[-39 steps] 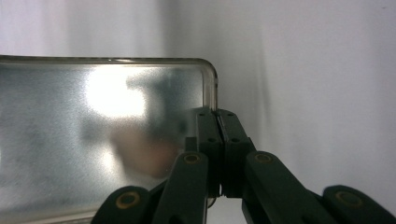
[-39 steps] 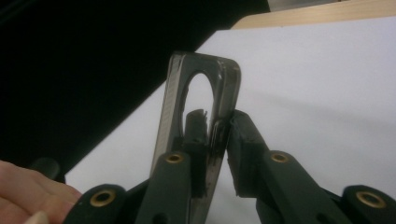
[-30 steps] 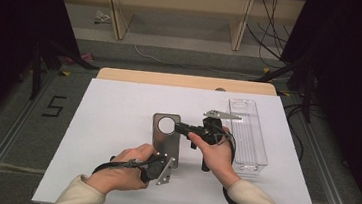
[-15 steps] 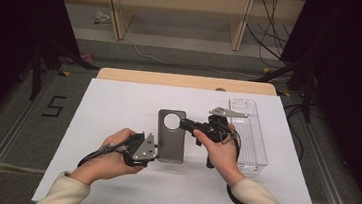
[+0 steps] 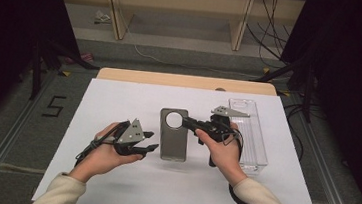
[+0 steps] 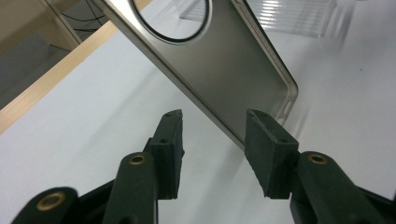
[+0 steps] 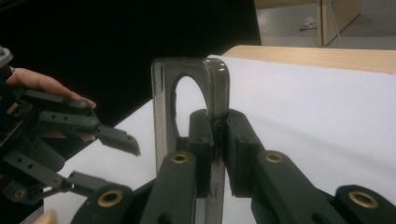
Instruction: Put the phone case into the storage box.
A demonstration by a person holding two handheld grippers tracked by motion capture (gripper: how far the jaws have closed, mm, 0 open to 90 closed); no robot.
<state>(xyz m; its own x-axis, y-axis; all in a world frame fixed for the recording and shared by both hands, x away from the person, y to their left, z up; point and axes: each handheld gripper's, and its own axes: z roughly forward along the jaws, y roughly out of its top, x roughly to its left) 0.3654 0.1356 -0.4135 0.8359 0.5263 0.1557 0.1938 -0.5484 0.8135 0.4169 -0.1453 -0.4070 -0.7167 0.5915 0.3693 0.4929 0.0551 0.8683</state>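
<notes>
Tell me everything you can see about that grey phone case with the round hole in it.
The phone case is a smoky grey, see-through shell, plastic by its look, with rounded corners, a raised rim and one big round camera cutout near its far end. The right gripper is shut on the edge beside the cutout. The left gripper, its jaws just opened, stands off the near end without touching. It sits over the white table.

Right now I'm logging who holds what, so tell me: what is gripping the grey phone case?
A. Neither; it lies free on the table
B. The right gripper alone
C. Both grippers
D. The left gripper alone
B: in the right gripper view the right gripper pinches the rim of the phone case, while the left gripper stands open, its jaws having just been opening, off the case.
</notes>
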